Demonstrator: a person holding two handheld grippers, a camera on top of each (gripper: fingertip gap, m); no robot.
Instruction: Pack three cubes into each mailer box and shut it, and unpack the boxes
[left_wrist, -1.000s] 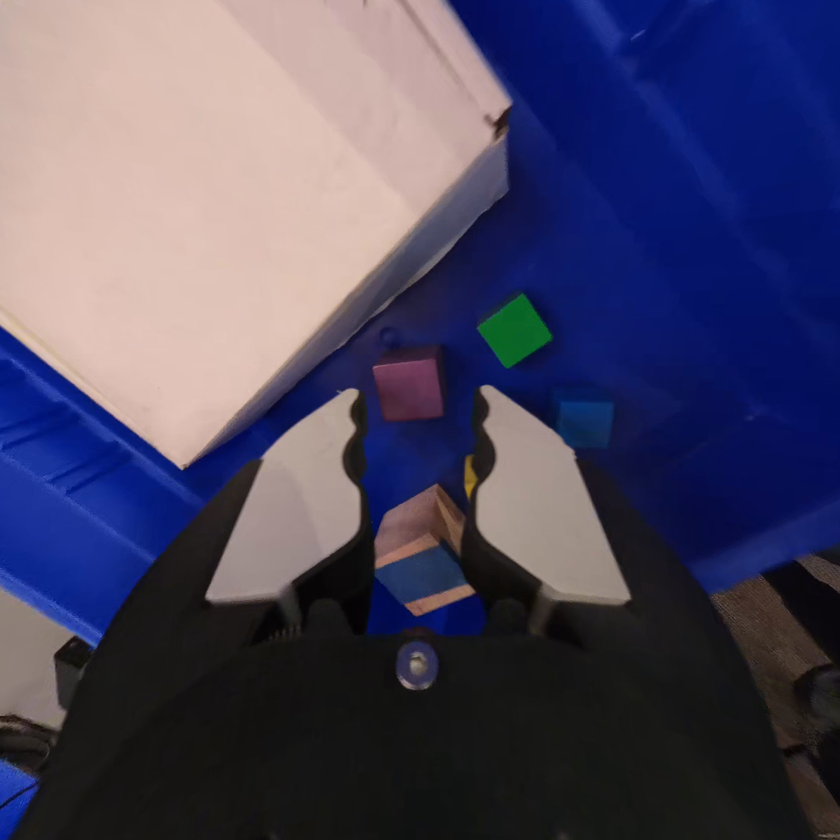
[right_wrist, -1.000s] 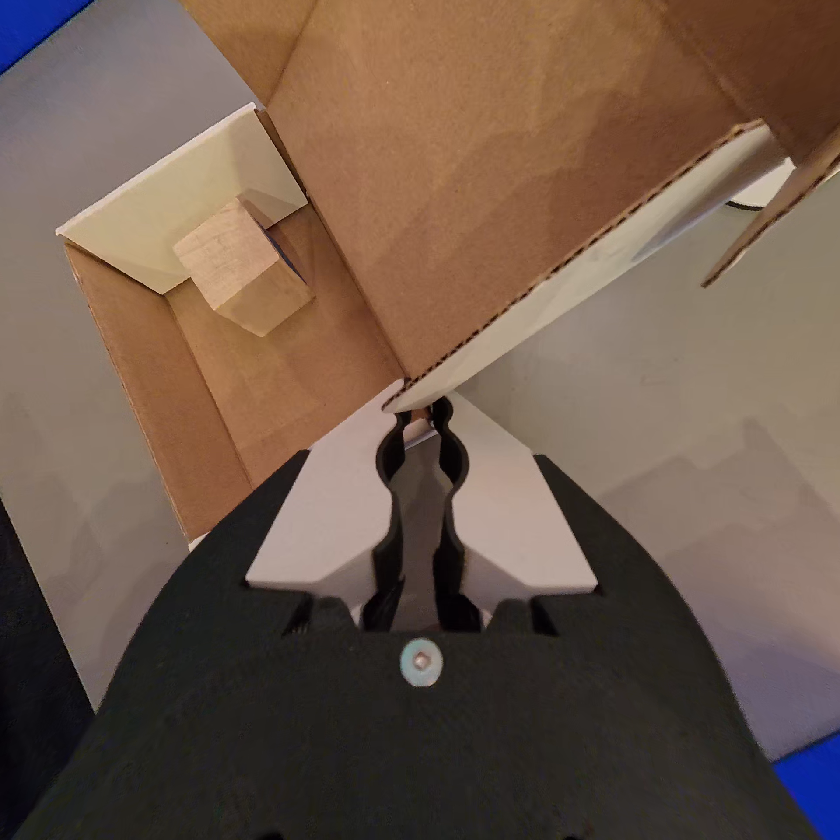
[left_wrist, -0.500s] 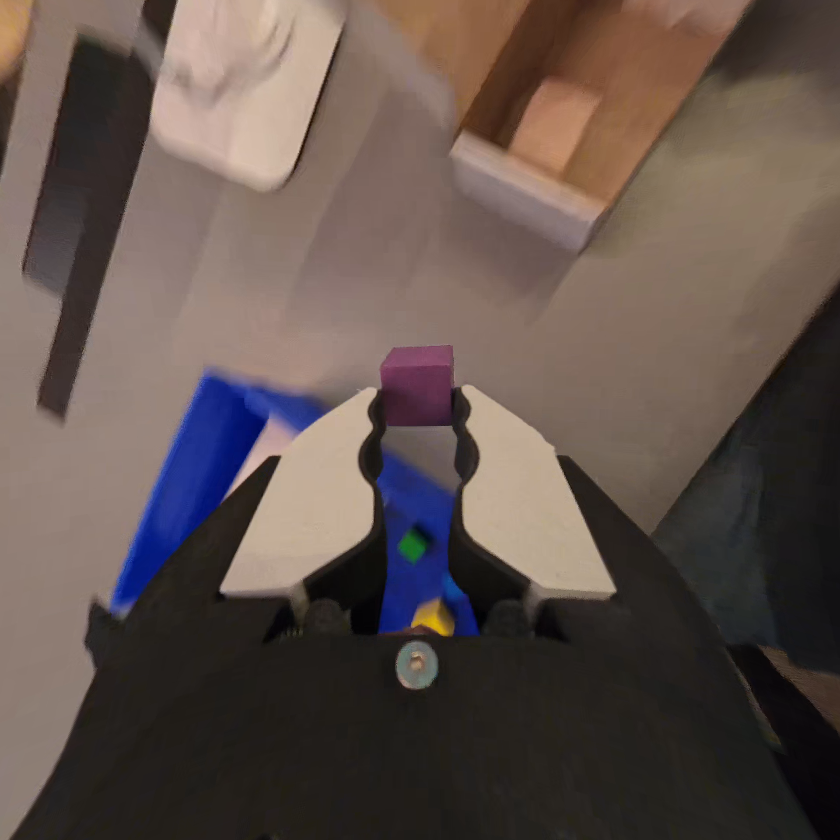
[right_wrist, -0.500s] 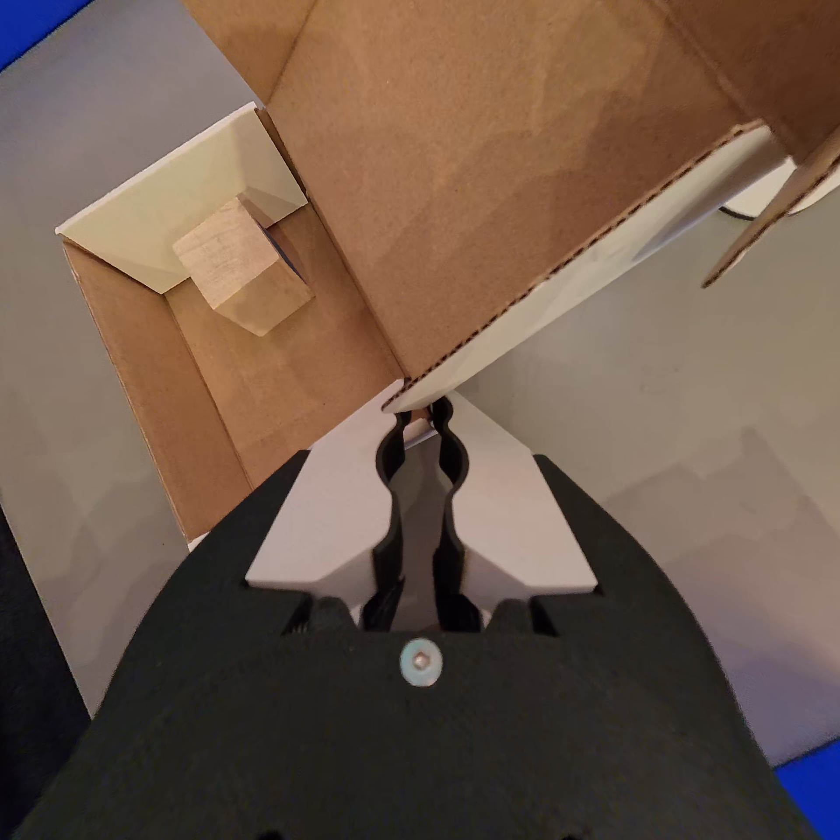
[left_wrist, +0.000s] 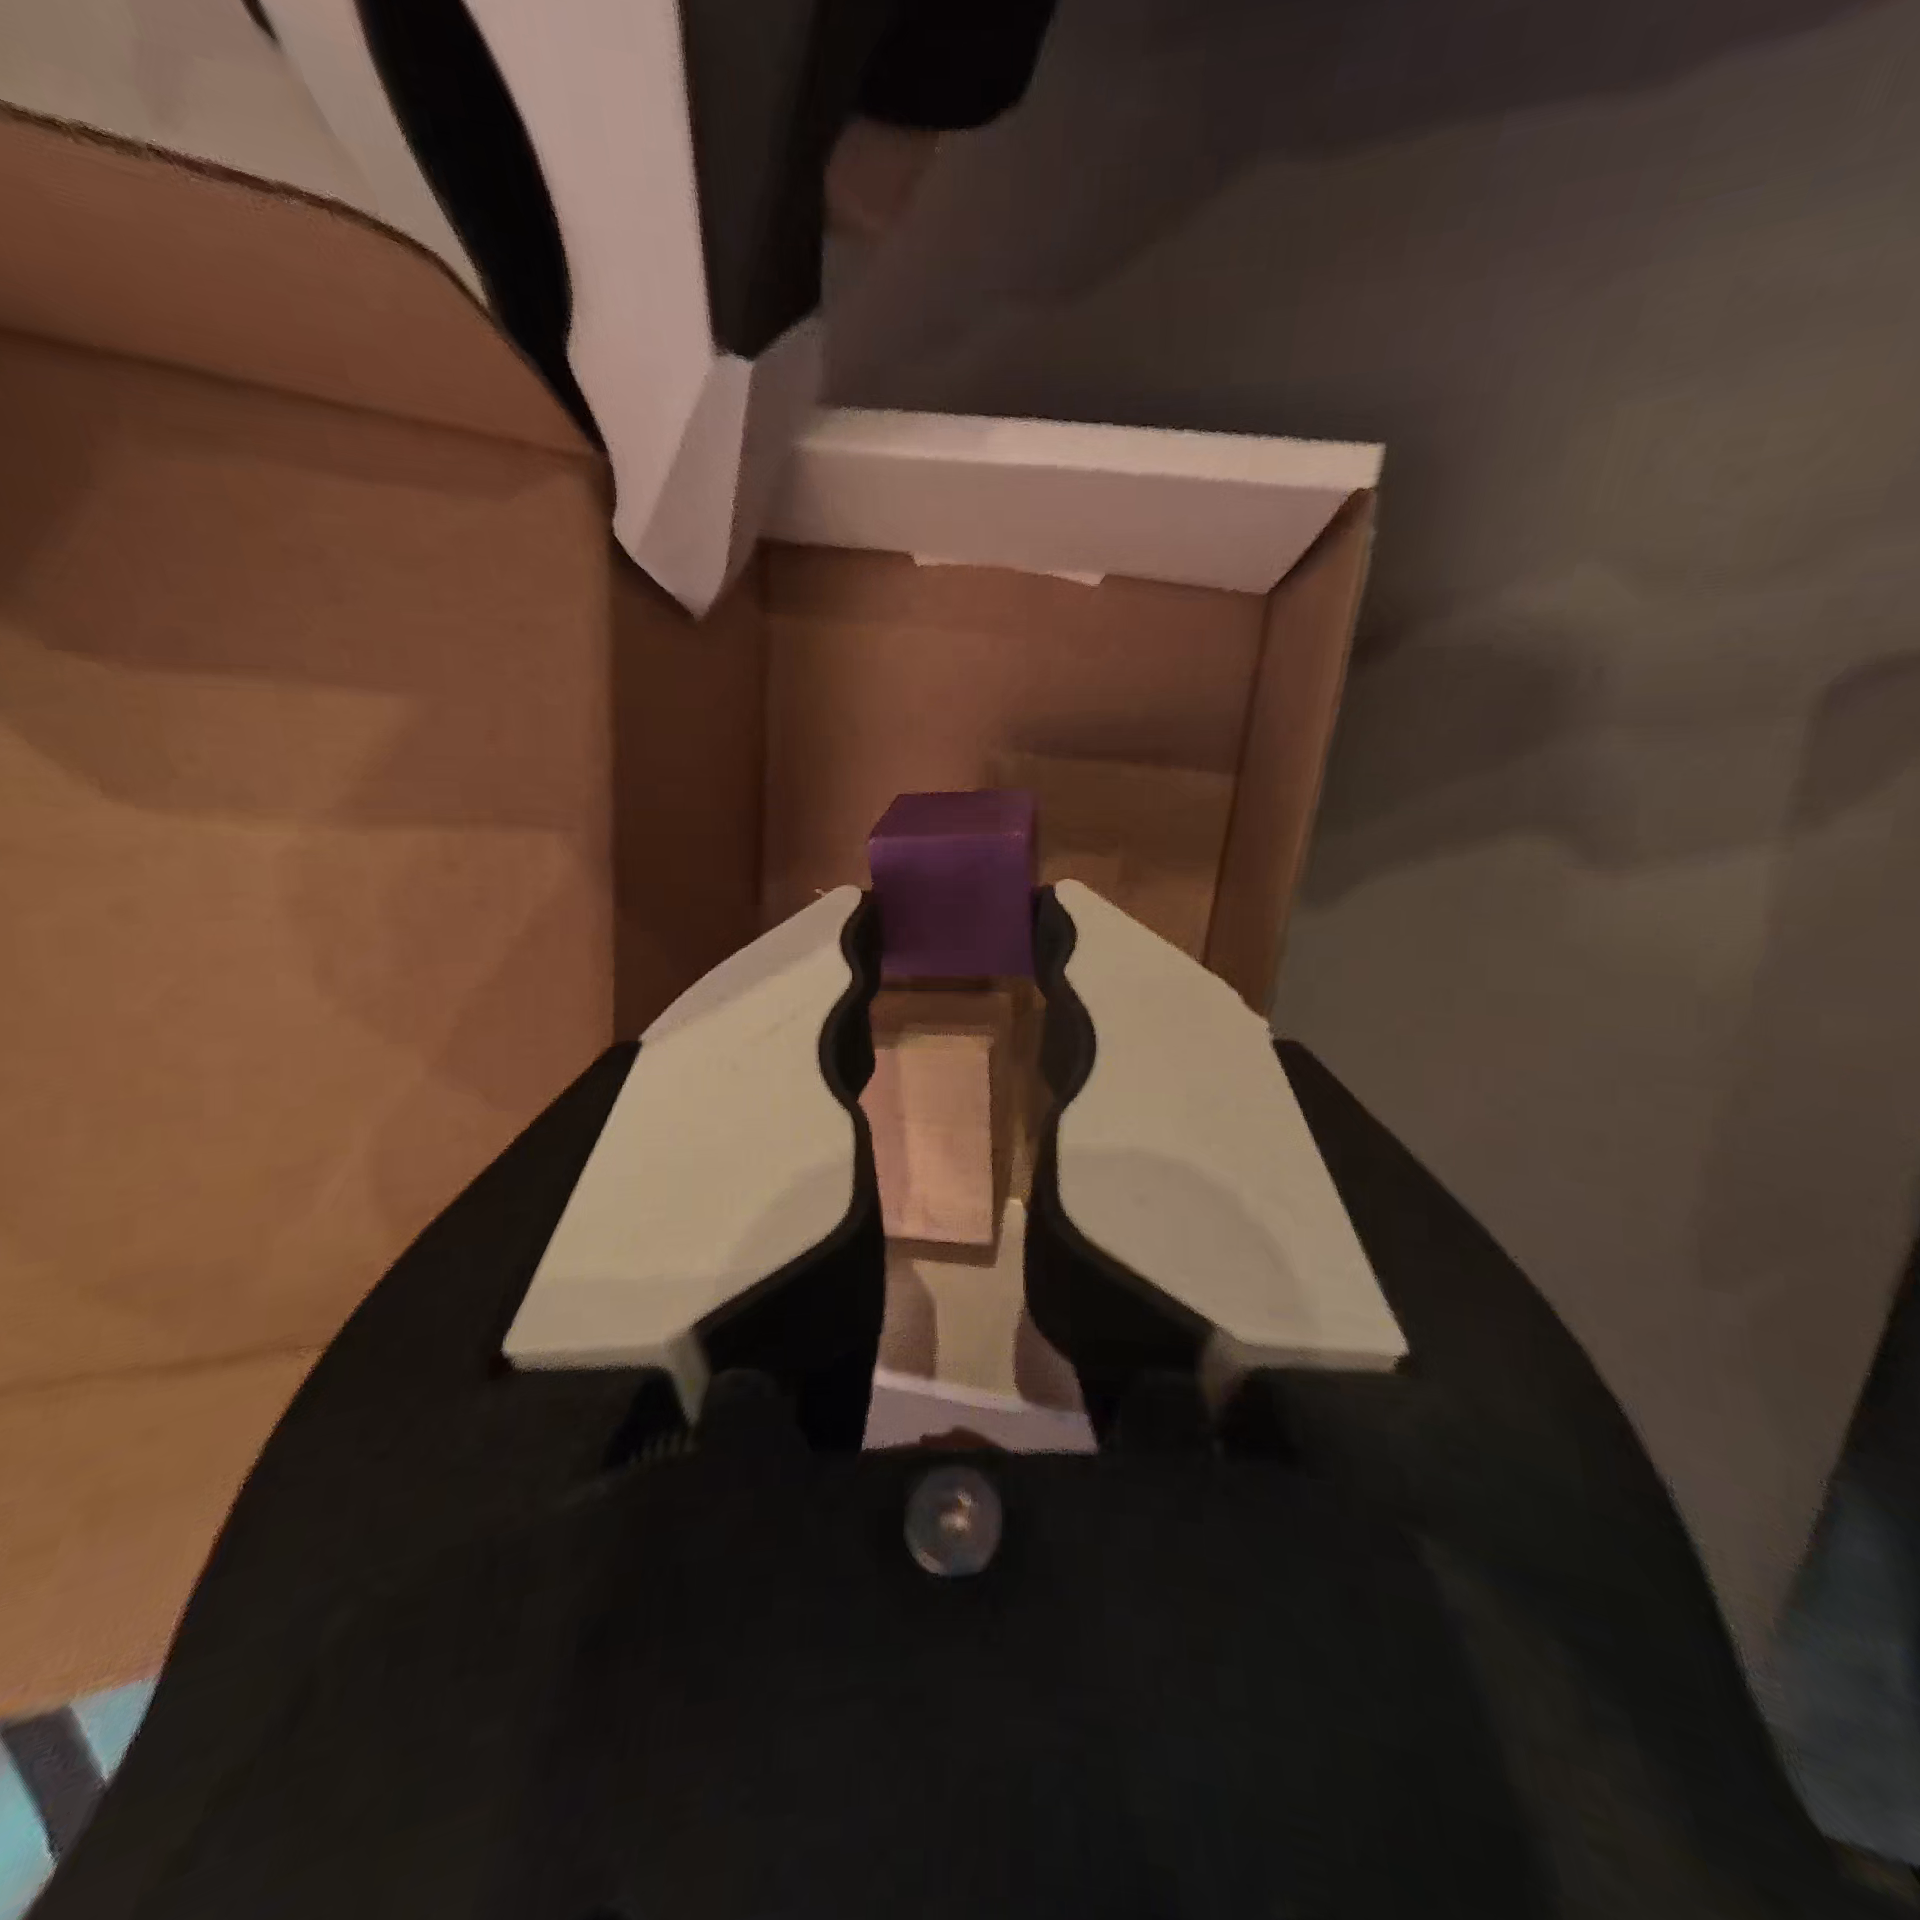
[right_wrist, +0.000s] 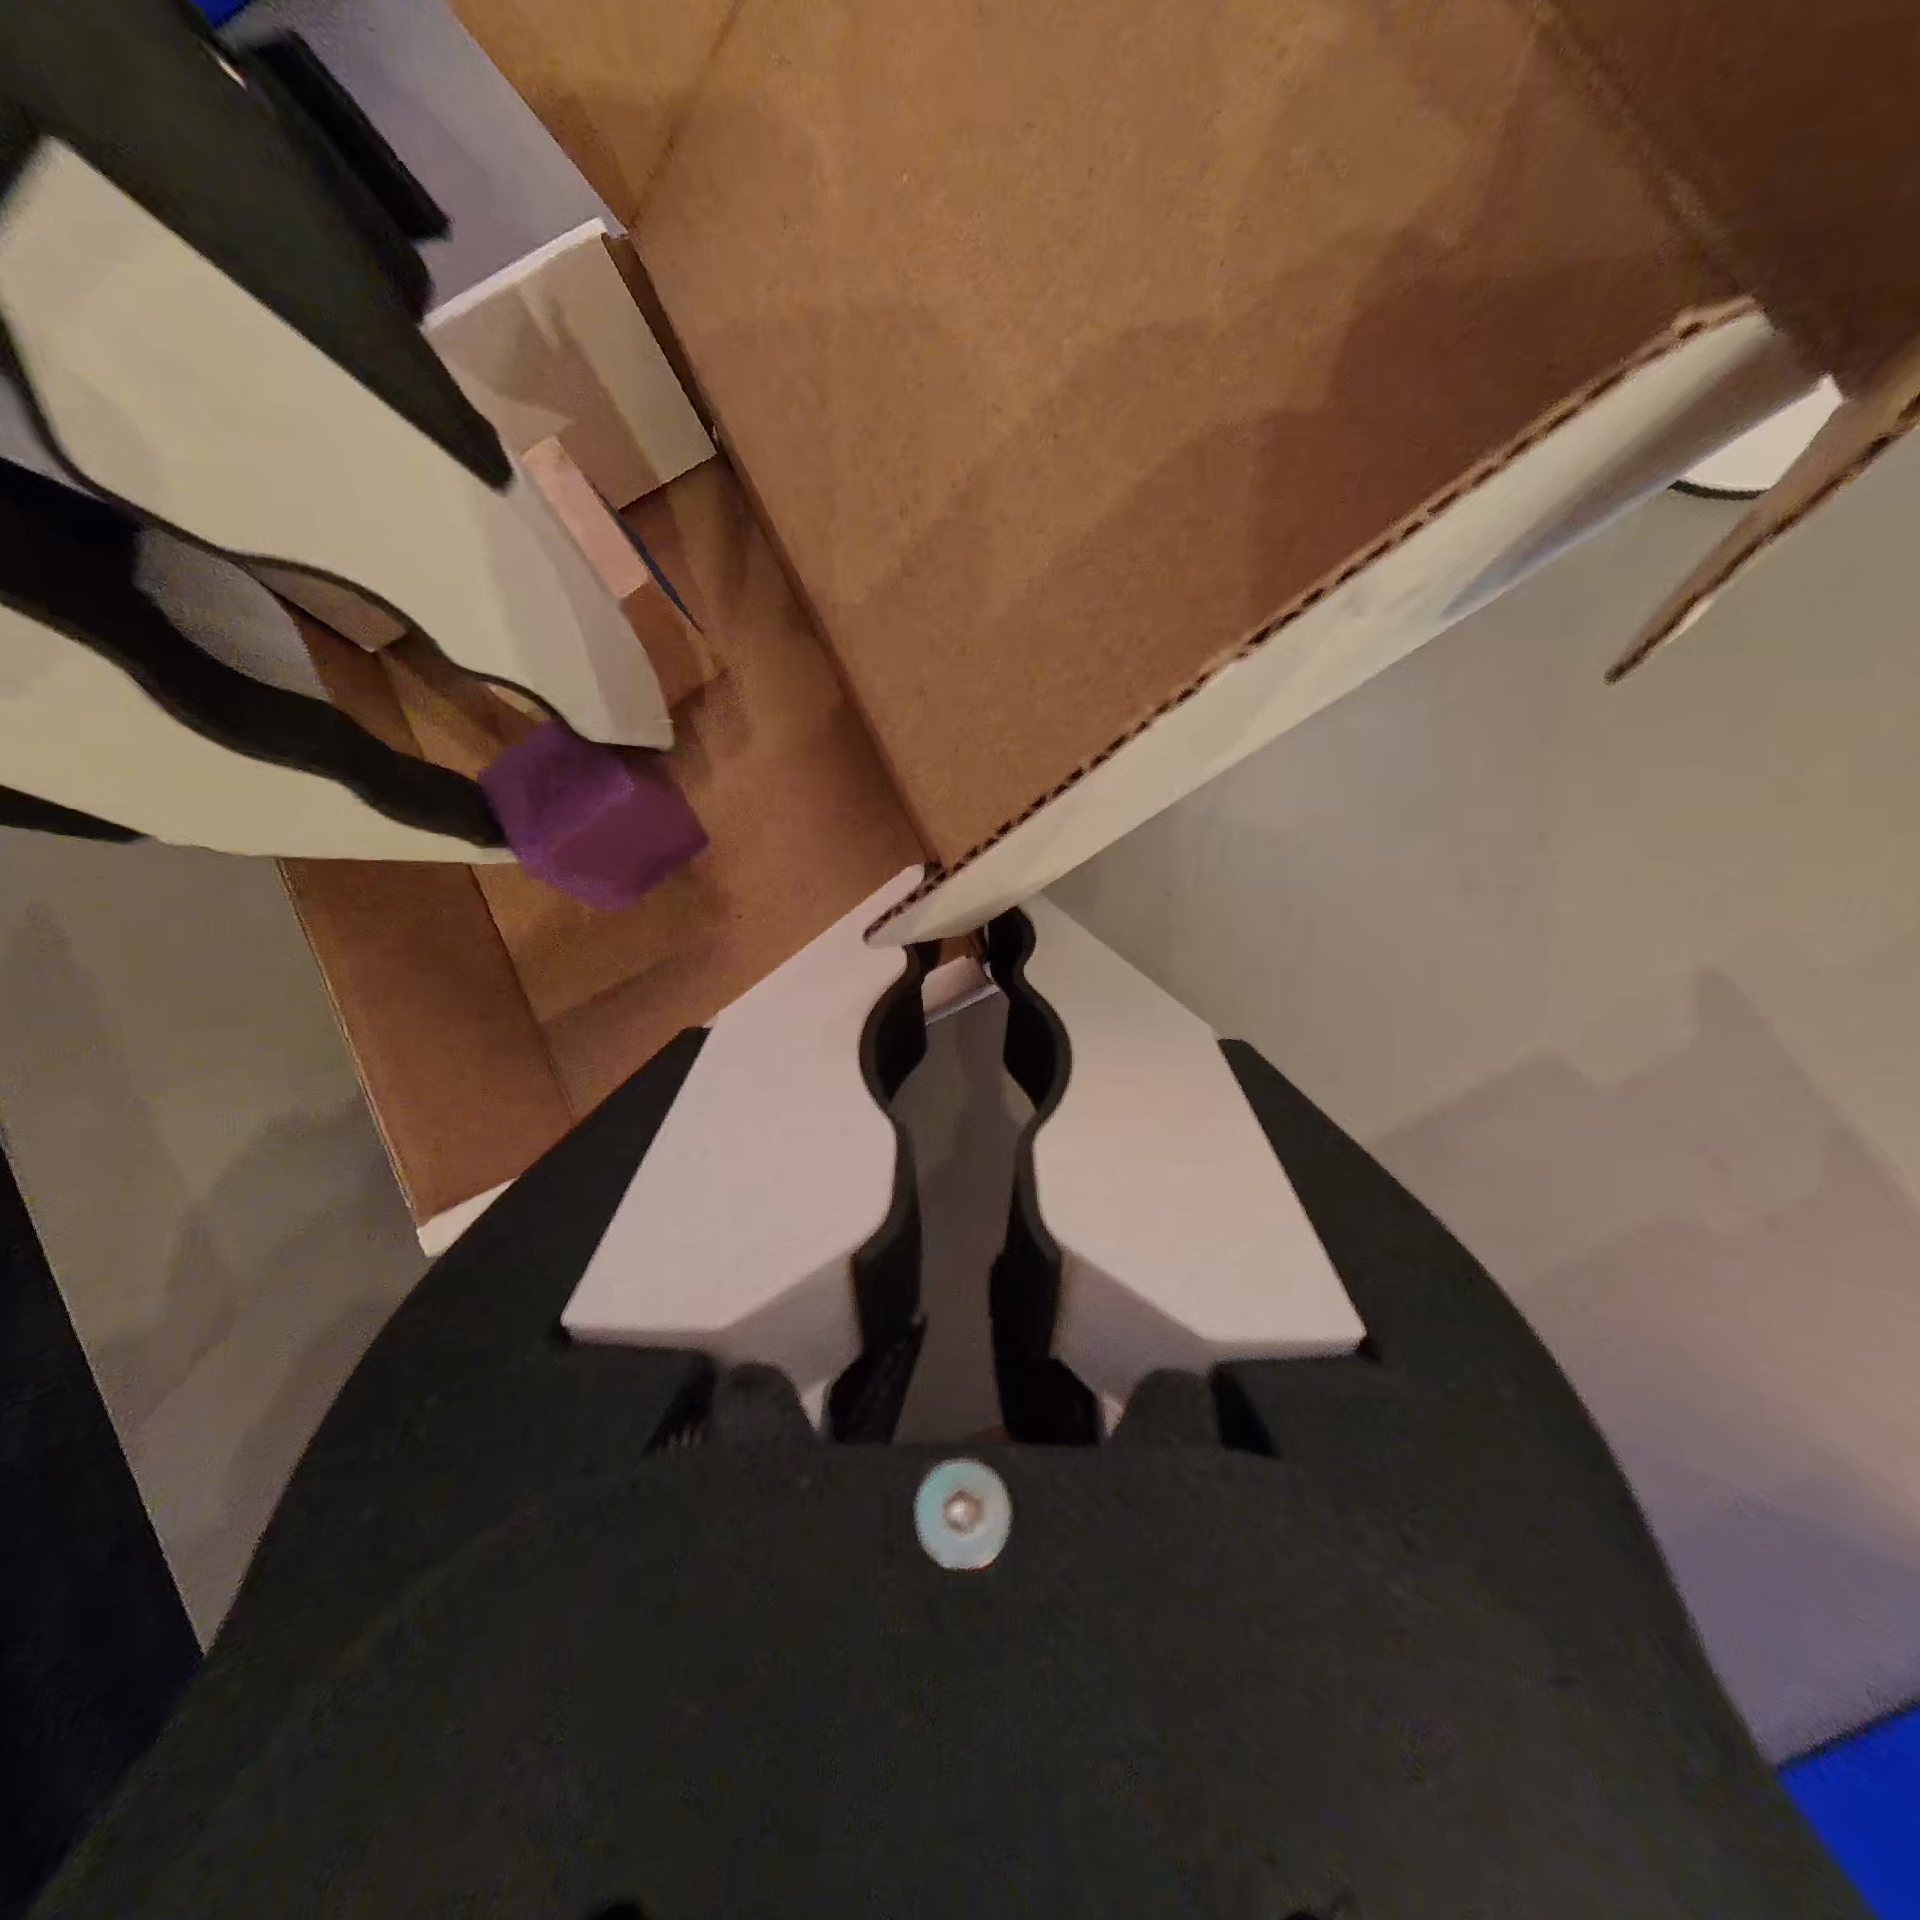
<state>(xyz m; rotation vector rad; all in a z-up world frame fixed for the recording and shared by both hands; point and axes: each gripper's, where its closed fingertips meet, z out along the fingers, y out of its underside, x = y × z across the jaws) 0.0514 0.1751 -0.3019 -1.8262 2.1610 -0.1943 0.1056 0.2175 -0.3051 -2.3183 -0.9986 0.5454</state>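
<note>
Holding small purple cube (left_wrist: 954, 902) at its fingertips, left gripper (left_wrist: 954, 925) hangs over the open brown cardboard mailer box (right_wrist: 436, 997), one flat face forward; a cube has no long axis. Plain wooden cube (left_wrist: 940, 1148) sits below inside. Right gripper (right_wrist: 961, 935) pinches the lid flap (right_wrist: 1091, 416), likely keeping it open above the grey desk (right_wrist: 1507, 987).

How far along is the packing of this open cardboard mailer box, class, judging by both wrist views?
Done: one plain wooden cube already lies inside the open brown cardboard mailer box. In hand: the left gripper grips a small purple cube over the box's inside, while the right gripper pinches the edge of the raised lid, keeping it open. Left: release the purple cube, add a third, shut the lid.
</note>
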